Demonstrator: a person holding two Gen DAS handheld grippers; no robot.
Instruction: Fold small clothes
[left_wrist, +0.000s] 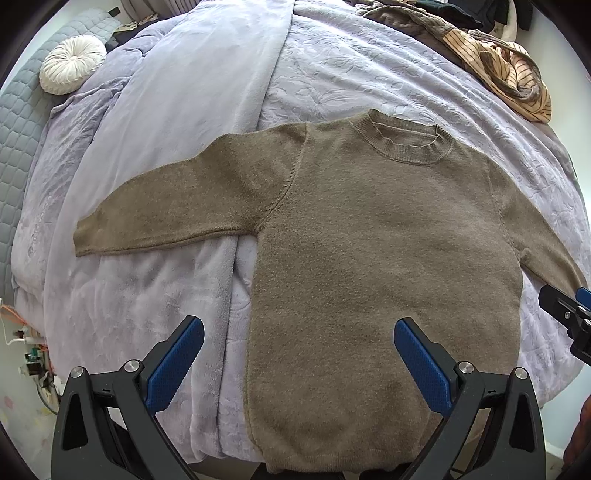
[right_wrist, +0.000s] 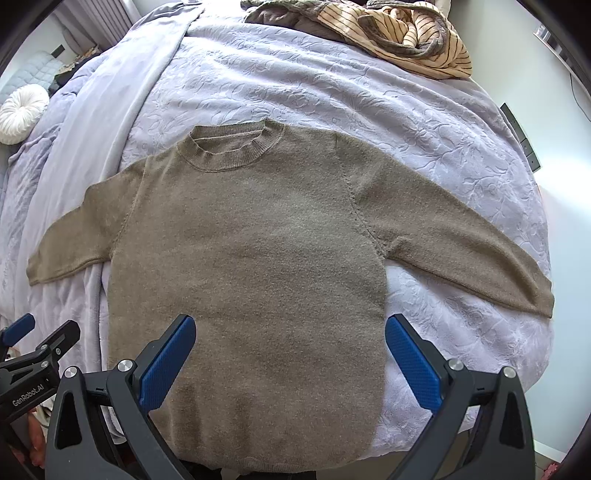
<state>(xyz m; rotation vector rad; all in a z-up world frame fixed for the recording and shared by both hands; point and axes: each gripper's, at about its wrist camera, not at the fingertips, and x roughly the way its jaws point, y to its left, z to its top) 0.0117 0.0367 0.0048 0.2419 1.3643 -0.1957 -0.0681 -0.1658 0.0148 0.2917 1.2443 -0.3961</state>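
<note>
sweater lies flat on bed, sleeves spread, hem nearest us. left gripper and right gripper hover above hem, both wide apart, holding nothing. no fold started; we judge next: pinch a sleeve, fold across.

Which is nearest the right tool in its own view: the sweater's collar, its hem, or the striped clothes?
1. Hem, just below the right tool.
2. Collar, mid-bed, slightly left.
3. Striped clothes, far edge, right.
</note>
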